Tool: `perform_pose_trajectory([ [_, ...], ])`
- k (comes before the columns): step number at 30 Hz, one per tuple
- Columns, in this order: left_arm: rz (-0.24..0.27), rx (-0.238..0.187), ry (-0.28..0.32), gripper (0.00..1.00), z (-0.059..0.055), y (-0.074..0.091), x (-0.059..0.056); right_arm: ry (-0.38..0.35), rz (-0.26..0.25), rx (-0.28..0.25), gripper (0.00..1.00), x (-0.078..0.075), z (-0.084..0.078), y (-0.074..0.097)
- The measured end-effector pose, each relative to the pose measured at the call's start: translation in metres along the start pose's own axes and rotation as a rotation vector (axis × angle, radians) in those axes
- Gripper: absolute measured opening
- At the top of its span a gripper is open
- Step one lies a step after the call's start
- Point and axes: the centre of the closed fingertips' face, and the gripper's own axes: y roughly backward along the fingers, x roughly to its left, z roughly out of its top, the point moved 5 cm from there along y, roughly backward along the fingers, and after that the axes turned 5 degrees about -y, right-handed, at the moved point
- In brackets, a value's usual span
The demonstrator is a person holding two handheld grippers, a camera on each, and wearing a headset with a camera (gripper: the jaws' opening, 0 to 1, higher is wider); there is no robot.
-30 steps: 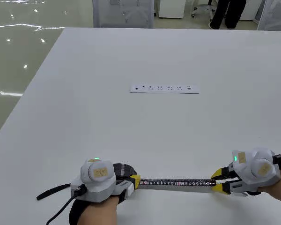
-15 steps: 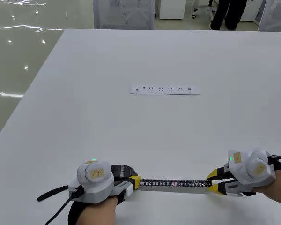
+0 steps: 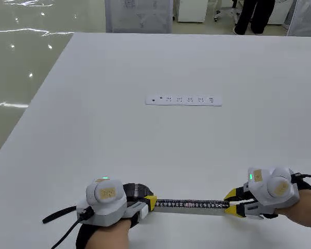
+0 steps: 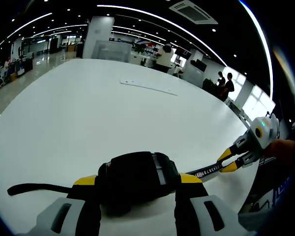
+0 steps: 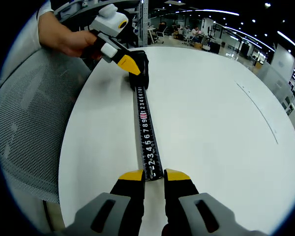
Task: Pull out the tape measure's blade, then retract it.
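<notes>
Head view: the left gripper (image 3: 147, 202) is clamping the black tape measure case (image 3: 136, 191) between its yellow-tipped jaws, and the left gripper view is showing those jaws (image 4: 137, 179) pressing both sides of the case (image 4: 137, 182). A black strap (image 3: 57, 212) is trailing from the case, away from the blade. The right gripper (image 3: 231, 203) is pinching the free end of the blade (image 3: 192, 204) with its jaws drawn narrow; in the right gripper view the blade end is sitting between the fingertips (image 5: 155, 175).

The blade is stretching straight from one gripper to the other, its long axis running parallel to the power strip (image 3: 184, 99), on the near side of it and well apart from it. Bare white table (image 3: 145, 145) is lying open between strip and blade, and the table's near edge is running just behind both grippers. Left of the strip, the table's side edge is dropping to a glossy floor (image 3: 20, 62). Beyond the strip, past the far edge, a person (image 3: 249, 15) is standing.

White numerals on the black blade (image 5: 147, 132) are reading 2 to 9 from the right gripper's jaws, then a red mark, and climbing toward the case (image 5: 140, 69).
</notes>
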Motion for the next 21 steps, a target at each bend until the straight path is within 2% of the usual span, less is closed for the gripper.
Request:
perform_pose_trajectory([
  [21, -0.007, -0.003, 0.011, 0.57, 0.001, 0.000, 0.001, 0.005, 0.022, -0.027, 0.10, 0.002, 0.021, -0.017],
])
